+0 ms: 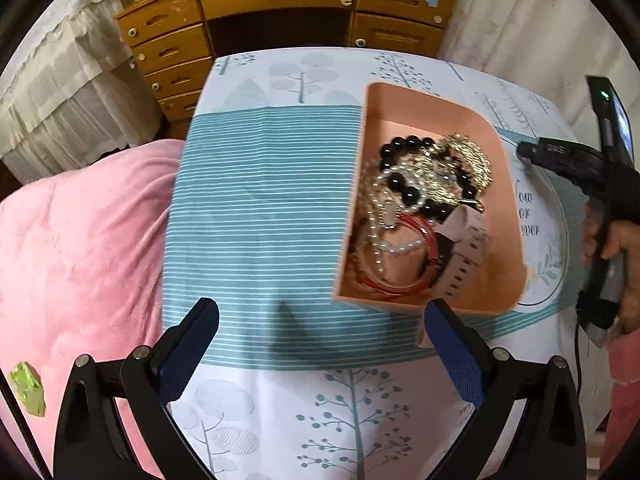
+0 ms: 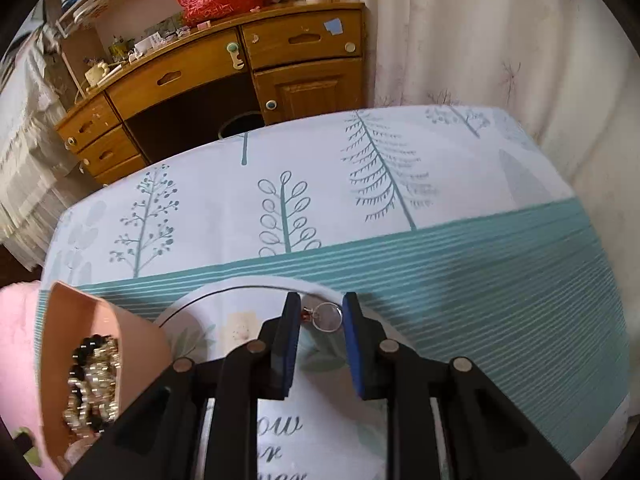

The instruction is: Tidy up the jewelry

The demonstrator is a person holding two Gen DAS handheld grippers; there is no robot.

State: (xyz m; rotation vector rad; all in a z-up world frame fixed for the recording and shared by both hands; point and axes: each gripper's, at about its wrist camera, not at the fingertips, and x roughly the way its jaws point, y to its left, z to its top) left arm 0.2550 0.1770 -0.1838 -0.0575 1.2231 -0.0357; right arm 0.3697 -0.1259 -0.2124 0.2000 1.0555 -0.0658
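From the left wrist view, the left hand-held gripper (image 1: 322,322) hangs wide and holding nothing over the striped cloth (image 1: 256,216) on the table, just short of the one pink tray (image 1: 432,104). In the tray lies a tangled heap: a black bead bracelet (image 1: 404,146), a gold chain (image 1: 468,156), a pearl strand (image 1: 380,216), a red bangle (image 1: 400,286) and a pale watch strap (image 1: 464,264), so five pieces I can tell apart, with perhaps more buried. The right hand-held gripper (image 1: 532,150) shows at the far side of the tray, held by a hand (image 1: 624,248); its fingertips are not clear from here. A pink blanket (image 1: 80,240) lies to the left and one wooden desk (image 1: 280,12) stands behind. From the right wrist view, the right hand-held gripper (image 2: 322,316) is narrowed around one small ring (image 2: 329,317) with a red bit on its side; the pads look beside it, and I cannot tell whether they press it or whether it lies on the cloth. The tray (image 2: 80,312) sits well to its left. To my eye the risk is the ring: so thin a hoop could slip from the pads, or be pushed along the cloth if the jaws close low. Carried over, it might also miss the tray or sink into the tangle
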